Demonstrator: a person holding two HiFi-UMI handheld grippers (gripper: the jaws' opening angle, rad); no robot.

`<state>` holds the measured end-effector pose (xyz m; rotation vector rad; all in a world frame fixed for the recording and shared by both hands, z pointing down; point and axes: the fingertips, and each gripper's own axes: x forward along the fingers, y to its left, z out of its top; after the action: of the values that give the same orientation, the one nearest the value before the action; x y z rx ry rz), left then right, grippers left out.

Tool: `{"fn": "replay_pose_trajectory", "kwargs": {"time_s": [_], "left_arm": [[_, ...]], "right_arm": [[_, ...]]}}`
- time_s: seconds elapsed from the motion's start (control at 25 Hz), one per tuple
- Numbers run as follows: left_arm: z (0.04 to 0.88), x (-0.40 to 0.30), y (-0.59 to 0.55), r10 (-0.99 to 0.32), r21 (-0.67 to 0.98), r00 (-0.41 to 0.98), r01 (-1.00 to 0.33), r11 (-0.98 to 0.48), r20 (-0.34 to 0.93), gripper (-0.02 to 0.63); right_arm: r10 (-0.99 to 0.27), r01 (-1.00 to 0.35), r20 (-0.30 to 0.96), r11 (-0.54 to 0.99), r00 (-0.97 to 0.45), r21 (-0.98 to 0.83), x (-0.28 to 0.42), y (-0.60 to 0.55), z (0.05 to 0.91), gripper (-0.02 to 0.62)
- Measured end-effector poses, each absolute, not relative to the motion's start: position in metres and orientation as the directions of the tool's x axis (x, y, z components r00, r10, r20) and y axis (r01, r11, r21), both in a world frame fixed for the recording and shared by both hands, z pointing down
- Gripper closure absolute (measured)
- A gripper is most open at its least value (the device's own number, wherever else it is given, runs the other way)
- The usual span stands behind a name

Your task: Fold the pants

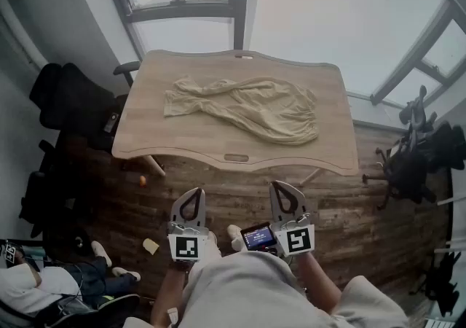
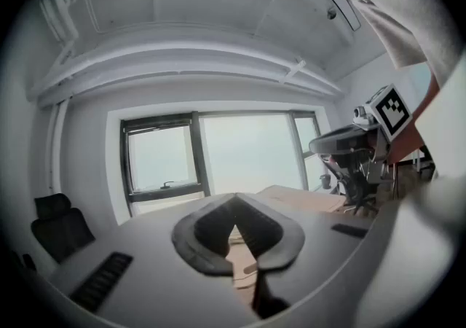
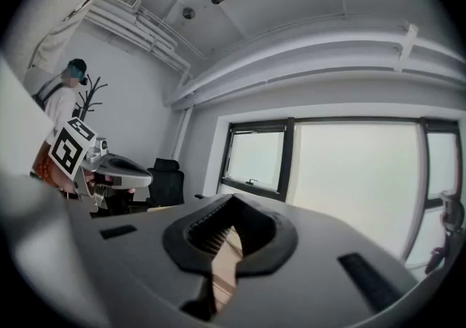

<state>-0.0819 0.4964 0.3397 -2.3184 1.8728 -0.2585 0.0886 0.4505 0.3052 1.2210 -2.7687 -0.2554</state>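
Pants [image 1: 244, 108] lie crumpled in the middle of the surface [image 1: 149, 141], with what looks like the twisted legs toward its left end and the bunched waist toward its right end; nothing of the folding is done yet. The left tongs [image 1: 191, 208] and the right tongs [image 1: 288, 199] hang side by side well short of the near edge of the surface, close to the person's body, both pointing level toward it; each pair is closed tip to tip and holds nothing.

I judge the step in hand to be the approach. To do it well, the tongs should open before they come over the surface; one should take the cloth at the waist and the other at the leg ends, so that the pants can first be pulled flat and untwisted; a fold made on crumpled cloth will probably come out uneven.

Only the head view shows the whole pants and how they lie; the two gripper views show just a thin strip of the surface past the closed tips, and the cloth cannot be made out there. The gripper views, however, show plainly that nothing stands between the jaws; they show also the ceiling above the surface, which the head view does not reach.
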Motion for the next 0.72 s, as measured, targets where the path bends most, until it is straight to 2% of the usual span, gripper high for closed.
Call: {"fn": "replay_pose_trajectory", "kwargs": {"time_s": [0.16,0.32,0.44,0.56,0.72], "left_arm": [[0.340,-0.104,0.502,-0.960,-0.230,0.280,-0.932,-0.279,0.029,0.600],[0.355,-0.130,0.493,-0.953,-0.278,0.302,-0.913,-0.300,0.037,0.600],[0.374,-0.137,0.485,-0.949,-0.263,0.308,-0.913,-0.313,0.060,0.598],[0.397,-0.143,0.462,-0.946,-0.260,0.299,-0.910,-0.322,0.126,0.598],[0.426,-0.157,0.418,-0.933,-0.290,0.273,-0.896,-0.335,0.236,0.597]], "right_arm": [[-0.825,-0.791,0.138,0.564,-0.548,0.236,0.091,0.464,0.328,0.592],[-0.886,-0.874,0.175,0.457,-0.430,0.164,0.116,0.461,0.345,0.591],[-0.859,-0.849,0.242,0.497,-0.451,0.180,0.129,0.465,0.360,0.589],[-0.824,-0.800,0.314,0.549,-0.471,0.243,0.135,0.443,0.378,0.589],[-0.772,-0.750,0.354,0.619,-0.528,0.231,0.134,0.389,0.395,0.588]]}}
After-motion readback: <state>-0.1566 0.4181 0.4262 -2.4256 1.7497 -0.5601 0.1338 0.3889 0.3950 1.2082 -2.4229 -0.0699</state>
